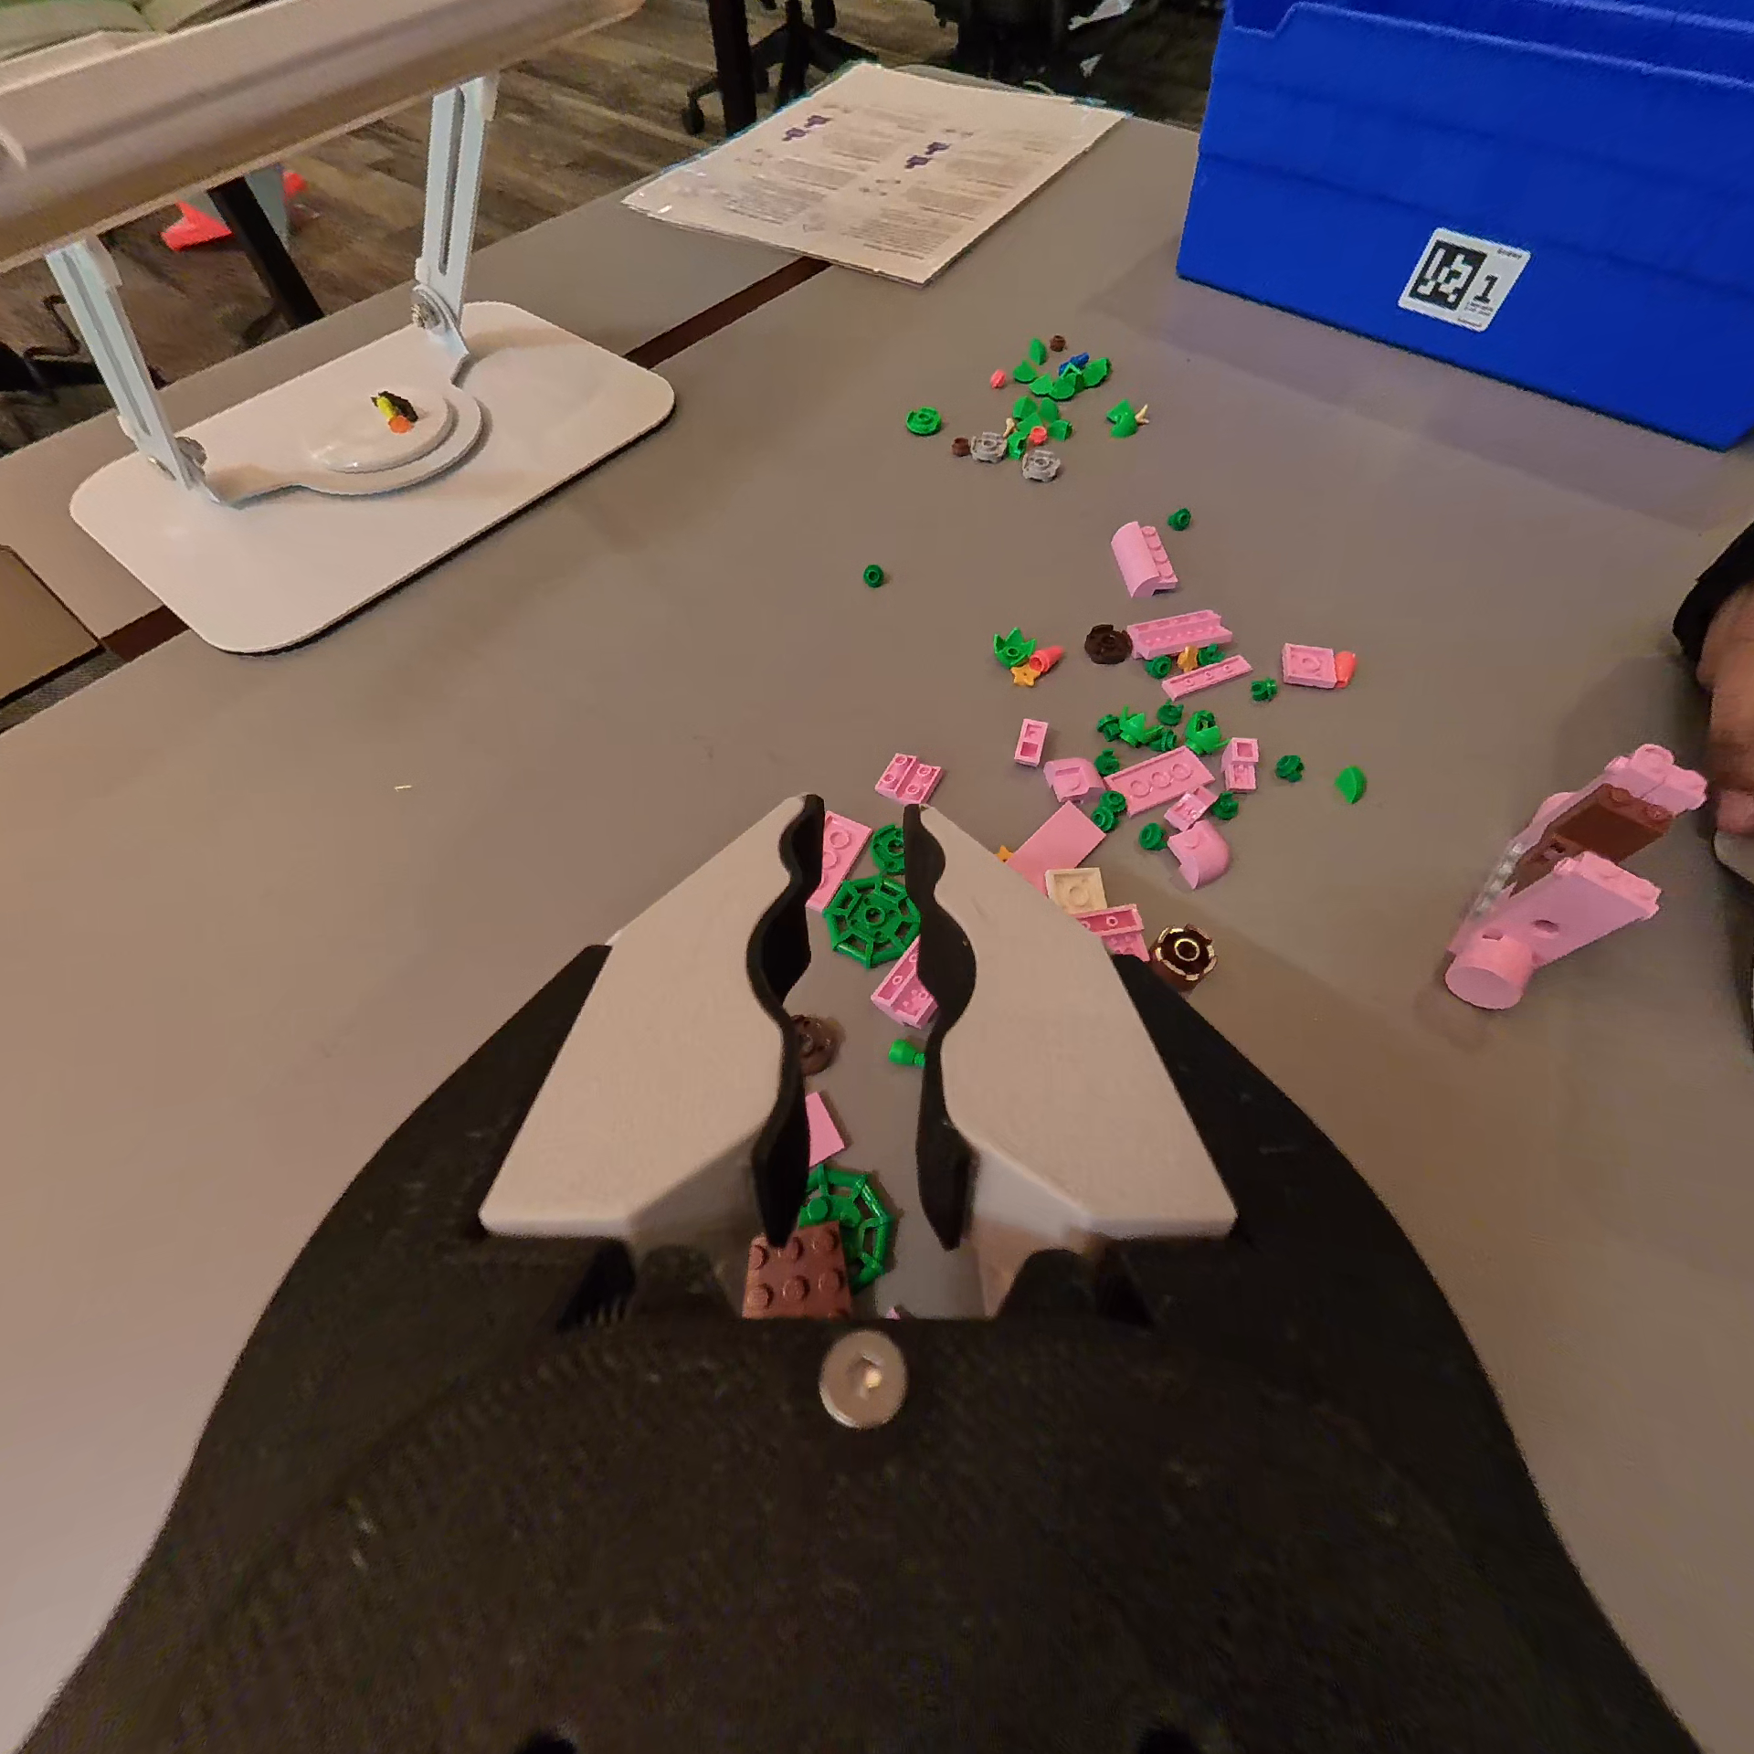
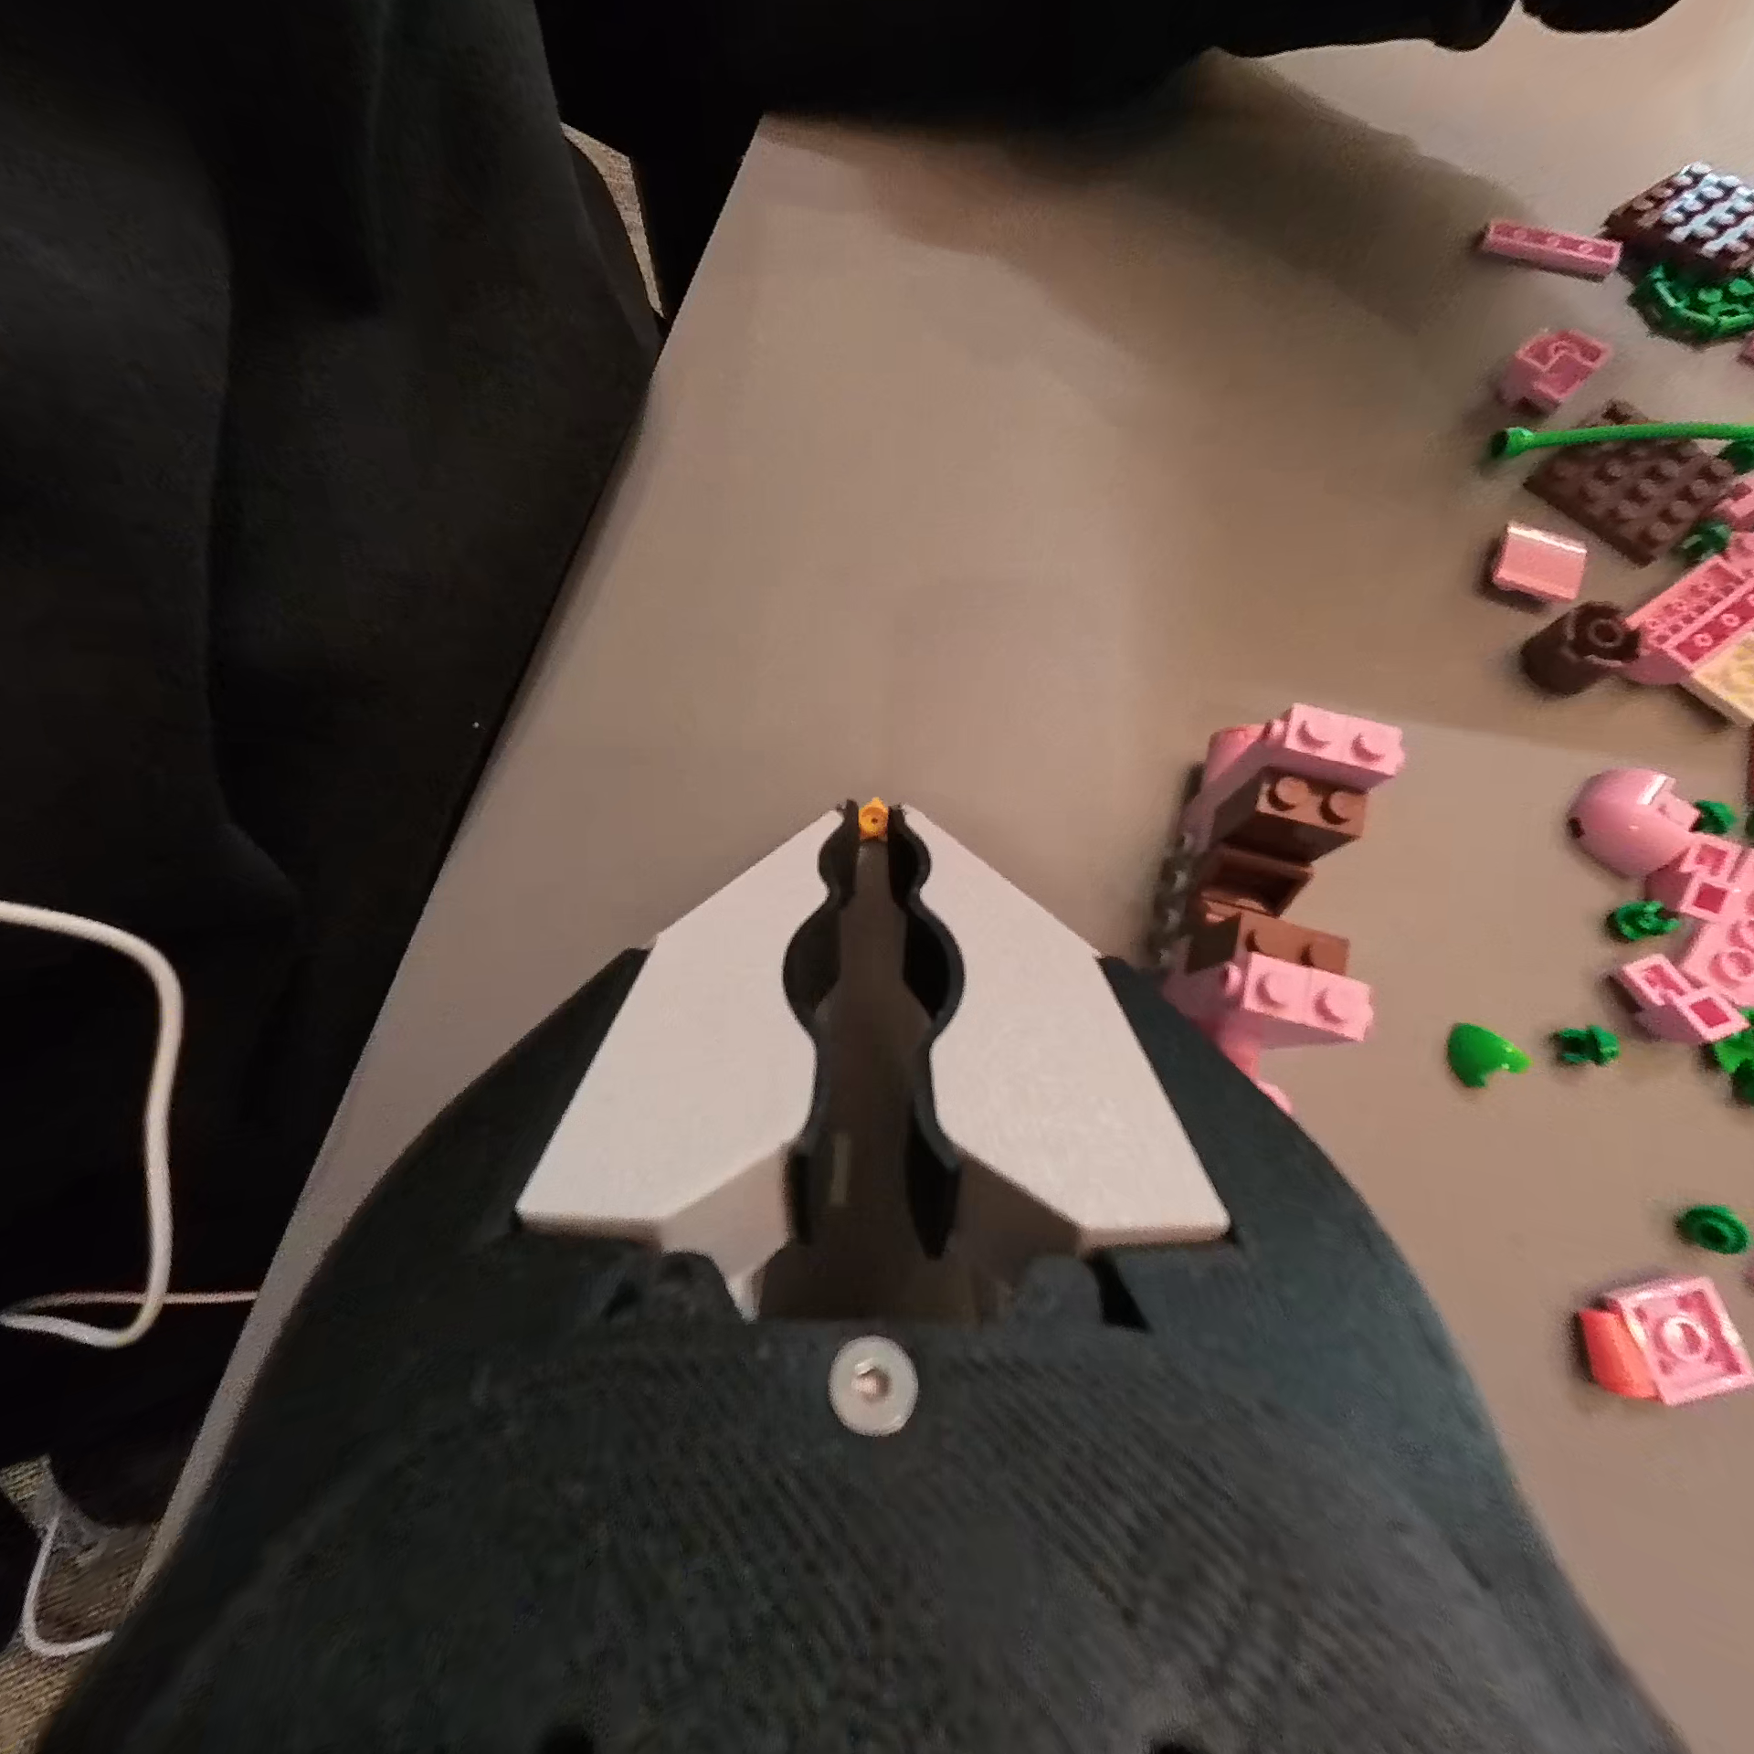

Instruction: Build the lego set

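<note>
My left gripper (image 1: pixel 859 816) hangs over the grey table (image 1: pixel 569 759) with its fingers spread apart and nothing between them, tips above a green web-shaped piece (image 1: pixel 871 919) among the scattered loose pieces (image 1: pixel 1153 750). My right gripper (image 2: pixel 873 814) points toward the table's near edge, fingers pressed in on a tiny orange piece (image 2: pixel 872 817) at the very tips. The half-built pink and brown model (image 2: pixel 1272 902) lies on its side just right of that gripper.

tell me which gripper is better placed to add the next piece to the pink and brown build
Right. The right gripper already pinches a tiny orange piece beside the pink and brown build; the left gripper is open, empty.
</note>
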Demonstrator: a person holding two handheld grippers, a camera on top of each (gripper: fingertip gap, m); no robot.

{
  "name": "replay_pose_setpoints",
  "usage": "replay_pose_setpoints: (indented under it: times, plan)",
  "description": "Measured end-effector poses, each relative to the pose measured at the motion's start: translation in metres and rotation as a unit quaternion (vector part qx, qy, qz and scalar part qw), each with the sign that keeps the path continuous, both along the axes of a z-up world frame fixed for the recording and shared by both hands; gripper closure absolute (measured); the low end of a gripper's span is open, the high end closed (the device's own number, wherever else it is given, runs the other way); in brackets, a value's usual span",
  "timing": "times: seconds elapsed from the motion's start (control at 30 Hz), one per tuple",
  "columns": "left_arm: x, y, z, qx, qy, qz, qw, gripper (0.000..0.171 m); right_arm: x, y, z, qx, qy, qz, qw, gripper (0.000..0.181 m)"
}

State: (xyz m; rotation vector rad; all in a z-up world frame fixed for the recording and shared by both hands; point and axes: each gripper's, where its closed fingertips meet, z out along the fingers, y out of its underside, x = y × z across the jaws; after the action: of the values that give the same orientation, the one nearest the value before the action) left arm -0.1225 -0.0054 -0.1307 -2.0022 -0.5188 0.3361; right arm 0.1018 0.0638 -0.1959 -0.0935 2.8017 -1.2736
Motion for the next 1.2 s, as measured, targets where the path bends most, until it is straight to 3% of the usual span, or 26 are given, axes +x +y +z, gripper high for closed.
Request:
replay_pose_setpoints:
  times: [0.07,0.17,0.3,0.37,0.43,0.53,0.7,0.93,1.2]
  plan:
    - [0.0,0.0,0.001,0.001,0.001,0.0,1.0,0.158,0.001,-0.003,0.011,-0.032,0.002,0.002,0.999,0.177]
    - [0.0,-0.001,0.001,0.003,-0.001,0.001,1.0,0.157,-0.009,-0.006,0.05,-0.137,-0.009,-0.022,0.99,0.177]
    - [0.001,0.0,0.0,0.003,-0.003,-0.002,1.0,0.157,-0.073,0.027,0.085,-0.229,0.029,-0.184,0.956,0.177]
    - [0.002,0.001,0.0,0.002,0.0,-0.004,1.0,0.157,-0.11,0.058,0.079,-0.217,0.041,-0.289,0.931,0.177]
    - [0.003,0.003,0.0,-0.001,0.0,-0.007,1.0,0.157,-0.132,0.083,0.046,-0.144,0.003,-0.361,0.922,0.177]
    - [0.006,0.005,0.0,-0.005,0.004,-0.012,1.0,0.157,-0.131,0.084,0.015,-0.063,-0.049,-0.36,0.929,0.177]
    - [0.007,0.007,-0.001,-0.012,0.011,-0.015,1.0,0.157,-0.13,0.078,-0.001,0.007,0.014,-0.353,0.936,0.177]
    - [0.007,0.009,-0.007,-0.005,-0.005,-0.019,1.0,0.158,-0.13,0.077,0.005,-0.012,0.024,-0.348,0.937,0.165]
    - [0.009,0.011,0.0,0.015,-0.002,-0.02,1.0,0.157,-0.143,0.094,0.037,-0.103,0.053,-0.384,0.916,0.171]
